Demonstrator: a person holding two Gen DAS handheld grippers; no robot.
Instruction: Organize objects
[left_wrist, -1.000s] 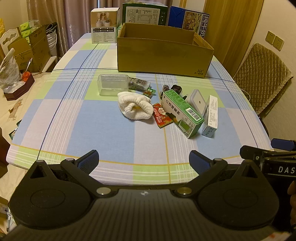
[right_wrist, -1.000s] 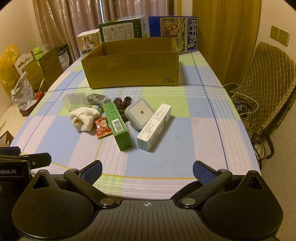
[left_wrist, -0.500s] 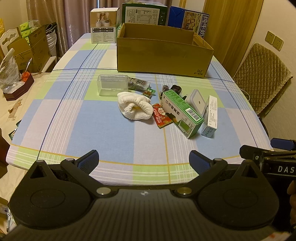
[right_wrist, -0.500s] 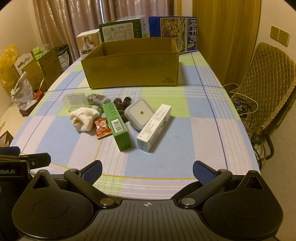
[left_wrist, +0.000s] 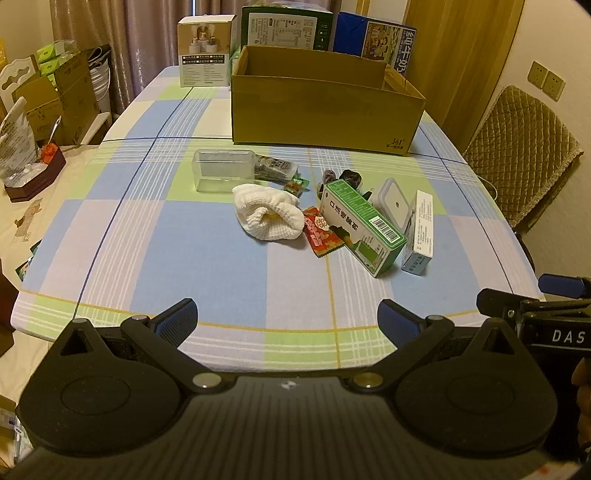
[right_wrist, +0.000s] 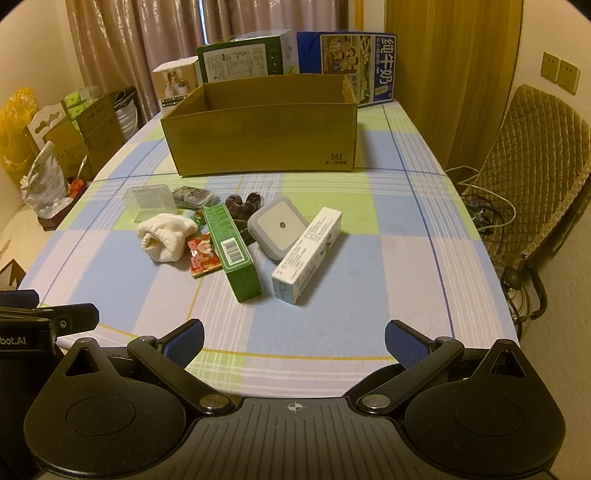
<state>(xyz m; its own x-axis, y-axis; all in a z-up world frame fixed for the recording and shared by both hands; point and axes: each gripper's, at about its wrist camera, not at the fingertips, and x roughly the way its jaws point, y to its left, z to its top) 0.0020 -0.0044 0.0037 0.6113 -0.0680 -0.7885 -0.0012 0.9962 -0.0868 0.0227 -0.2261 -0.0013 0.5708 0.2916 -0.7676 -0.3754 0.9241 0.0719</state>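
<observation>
A loose cluster lies mid-table: a white knitted cloth (left_wrist: 267, 216) (right_wrist: 166, 234), a red snack packet (left_wrist: 321, 236) (right_wrist: 203, 254), a long green box (left_wrist: 360, 225) (right_wrist: 231, 245), a grey square device (left_wrist: 391, 203) (right_wrist: 279, 225), a white-and-blue carton (left_wrist: 421, 232) (right_wrist: 308, 254), a clear plastic box (left_wrist: 223, 173) (right_wrist: 151, 201) and small dark wrapped items (right_wrist: 243, 202). Behind them stands an open cardboard box (left_wrist: 321, 103) (right_wrist: 262, 136). My left gripper (left_wrist: 288, 319) and right gripper (right_wrist: 295, 339) both hang open over the near table edge, holding nothing.
The checked tablecloth (left_wrist: 207, 258) covers the table. Printed cartons (right_wrist: 347, 62) stand behind the cardboard box. A quilted chair (right_wrist: 539, 162) with cables is on the right; boxes and bags (left_wrist: 55, 99) crowd the left. The other gripper (left_wrist: 546, 325) shows at the right edge.
</observation>
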